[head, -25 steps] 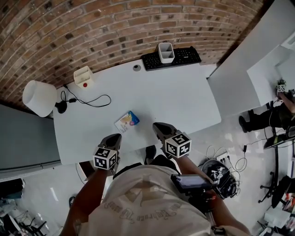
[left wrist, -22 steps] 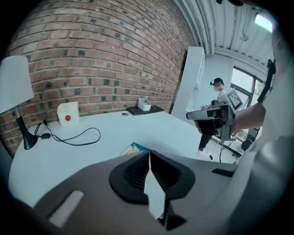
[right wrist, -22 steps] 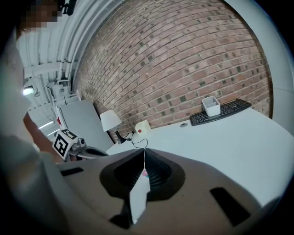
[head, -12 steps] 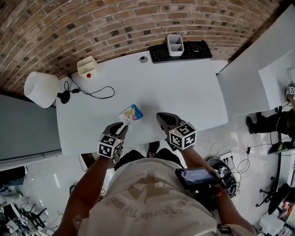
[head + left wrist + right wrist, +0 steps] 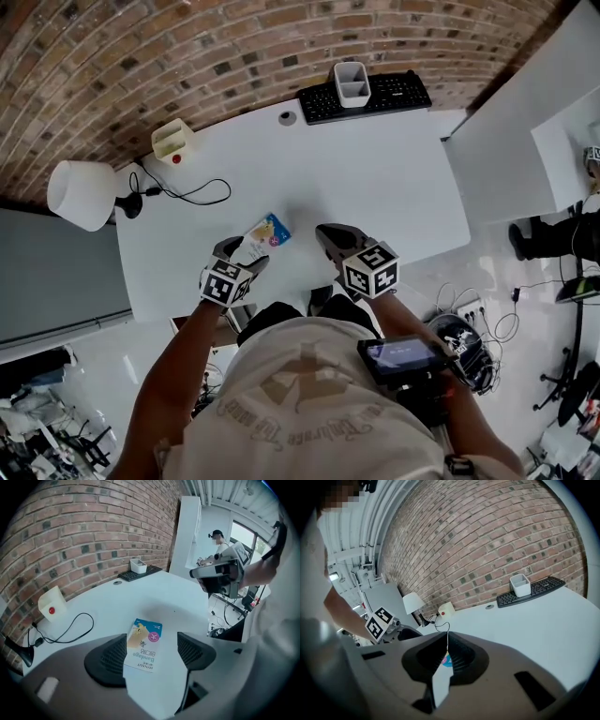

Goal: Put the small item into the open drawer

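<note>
A small bandage packet (image 5: 264, 232), blue and cream with a pink circle, lies flat on the white table (image 5: 375, 187) near its front edge. My left gripper (image 5: 242, 251) hovers just short of it. Its jaws are opening, and in the left gripper view the packet (image 5: 144, 644) lies between them, with neither black pad (image 5: 110, 660) pressing on it. My right gripper (image 5: 326, 232) is to the right of the packet, shut and empty. A sliver of the packet (image 5: 446, 660) shows below its closed tips. A brown edge (image 5: 176, 322) under the table's front may be the drawer; it is mostly hidden.
At the far edge of the table sit a black keyboard (image 5: 366, 96) and a white pen holder (image 5: 352, 82). At the left are a cream box with a red button (image 5: 172, 141), a black cable (image 5: 183, 192) and a white lamp (image 5: 82, 194). A white partition (image 5: 525, 103) stands on the right.
My left gripper has moved forward up to the packet and its jaws have gone from shut to wide apart. The right gripper has stayed shut in about the same place.
</note>
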Demonstrator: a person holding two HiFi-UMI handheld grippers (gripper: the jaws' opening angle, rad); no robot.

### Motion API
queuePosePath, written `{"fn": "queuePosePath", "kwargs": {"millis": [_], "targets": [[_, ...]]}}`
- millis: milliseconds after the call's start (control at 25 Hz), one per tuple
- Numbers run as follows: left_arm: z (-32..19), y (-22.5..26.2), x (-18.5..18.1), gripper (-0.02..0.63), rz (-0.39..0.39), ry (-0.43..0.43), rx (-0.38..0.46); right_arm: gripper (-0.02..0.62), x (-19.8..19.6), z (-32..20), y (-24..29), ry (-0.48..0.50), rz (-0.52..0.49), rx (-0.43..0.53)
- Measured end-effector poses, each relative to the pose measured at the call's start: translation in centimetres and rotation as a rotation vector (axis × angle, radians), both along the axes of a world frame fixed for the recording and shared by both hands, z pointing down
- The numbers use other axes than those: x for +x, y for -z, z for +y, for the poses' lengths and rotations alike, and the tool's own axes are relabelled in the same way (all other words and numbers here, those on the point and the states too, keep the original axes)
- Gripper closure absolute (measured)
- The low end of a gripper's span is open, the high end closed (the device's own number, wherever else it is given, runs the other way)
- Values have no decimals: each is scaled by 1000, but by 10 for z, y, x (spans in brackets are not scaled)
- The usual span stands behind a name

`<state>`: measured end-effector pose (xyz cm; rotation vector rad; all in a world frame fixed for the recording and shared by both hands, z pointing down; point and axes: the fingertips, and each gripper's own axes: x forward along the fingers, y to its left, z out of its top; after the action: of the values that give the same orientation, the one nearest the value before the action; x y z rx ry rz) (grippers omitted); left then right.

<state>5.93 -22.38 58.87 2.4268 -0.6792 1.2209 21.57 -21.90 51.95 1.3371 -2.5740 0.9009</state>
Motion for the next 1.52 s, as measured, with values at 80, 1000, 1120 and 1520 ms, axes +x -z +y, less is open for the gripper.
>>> {"fn": "queuePosePath", "kwargs": {"millis": [80,1000,1120,1520], "targets": [[0,-6,2,245,-27,-33,-21,589,2,-6,0,-4,-2,2],[-19,-74,11,192,-311,-201,-212,589,32,-22,-22,-75,-38,-60],[-17,-78,16,192,-333,-228,-218,589,37,-21,-24,-85,-46,-68],[-23,-93,20,192,-434,-299,-218,589,36,-28,-26,-56,-57,-65]]}}
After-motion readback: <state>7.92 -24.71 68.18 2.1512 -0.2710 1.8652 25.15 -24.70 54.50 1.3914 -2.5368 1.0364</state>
